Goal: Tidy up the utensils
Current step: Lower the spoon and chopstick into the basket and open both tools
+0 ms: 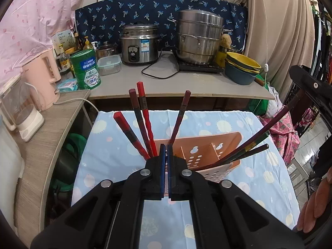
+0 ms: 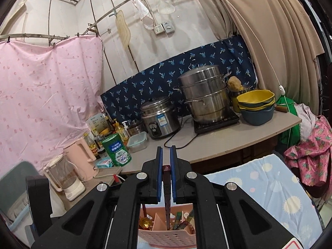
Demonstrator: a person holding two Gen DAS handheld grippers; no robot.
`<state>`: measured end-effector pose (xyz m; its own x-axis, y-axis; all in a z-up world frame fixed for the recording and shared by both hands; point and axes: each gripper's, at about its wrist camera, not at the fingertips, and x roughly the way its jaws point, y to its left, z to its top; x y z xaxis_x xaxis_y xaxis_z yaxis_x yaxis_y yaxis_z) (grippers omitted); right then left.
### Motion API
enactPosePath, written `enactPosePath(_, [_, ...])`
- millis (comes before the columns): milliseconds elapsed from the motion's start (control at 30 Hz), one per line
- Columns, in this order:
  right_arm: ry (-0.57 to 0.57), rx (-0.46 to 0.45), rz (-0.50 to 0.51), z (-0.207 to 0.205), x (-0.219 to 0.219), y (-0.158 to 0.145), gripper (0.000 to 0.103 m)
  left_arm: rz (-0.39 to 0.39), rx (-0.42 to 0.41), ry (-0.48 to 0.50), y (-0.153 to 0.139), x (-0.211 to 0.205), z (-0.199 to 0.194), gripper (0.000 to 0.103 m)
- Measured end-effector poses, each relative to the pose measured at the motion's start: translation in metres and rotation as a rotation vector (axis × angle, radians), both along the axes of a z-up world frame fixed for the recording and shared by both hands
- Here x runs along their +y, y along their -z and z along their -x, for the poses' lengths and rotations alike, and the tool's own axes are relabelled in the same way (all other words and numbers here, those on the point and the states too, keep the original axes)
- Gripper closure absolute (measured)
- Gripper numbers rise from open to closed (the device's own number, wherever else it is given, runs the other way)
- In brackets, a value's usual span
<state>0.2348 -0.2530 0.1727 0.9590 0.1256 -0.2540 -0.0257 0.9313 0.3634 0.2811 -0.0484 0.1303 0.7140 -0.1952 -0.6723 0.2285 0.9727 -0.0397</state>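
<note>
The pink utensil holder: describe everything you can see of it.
The holder looks like salmon-pink plastic, with round holes in its walls, a taller back panel with cutouts and inner dividers. It stands on the blue patterned cloth. Red and dark chopsticks lean out of its compartments. The left gripper is shut on its near rim. In the right wrist view, the right gripper holds a dark chopstick point-down into it.

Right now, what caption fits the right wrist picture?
Right gripper lowers a dark red chopstick into the pink utensil holder.
</note>
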Motion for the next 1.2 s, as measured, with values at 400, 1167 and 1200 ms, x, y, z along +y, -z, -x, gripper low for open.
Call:
enactPosePath(400, [-0.008,0.047,0.002,-0.007,0.004,0.018,0.096,0.018,0.009,-0.009,0.001,-0.004,-0.006,0.098])
enactPosePath(1167, [-0.019,0.081,0.008,0.027,0.007,0.03,0.083,0.027,-0.018,-0.019,-0.003,-0.001,0.026,0.067])
enactPosePath(1200, [-0.021,0.088,0.01,0.03,0.008,0.032,0.083,0.028,-0.015,-0.019,-0.002,-0.001,0.028,0.067])
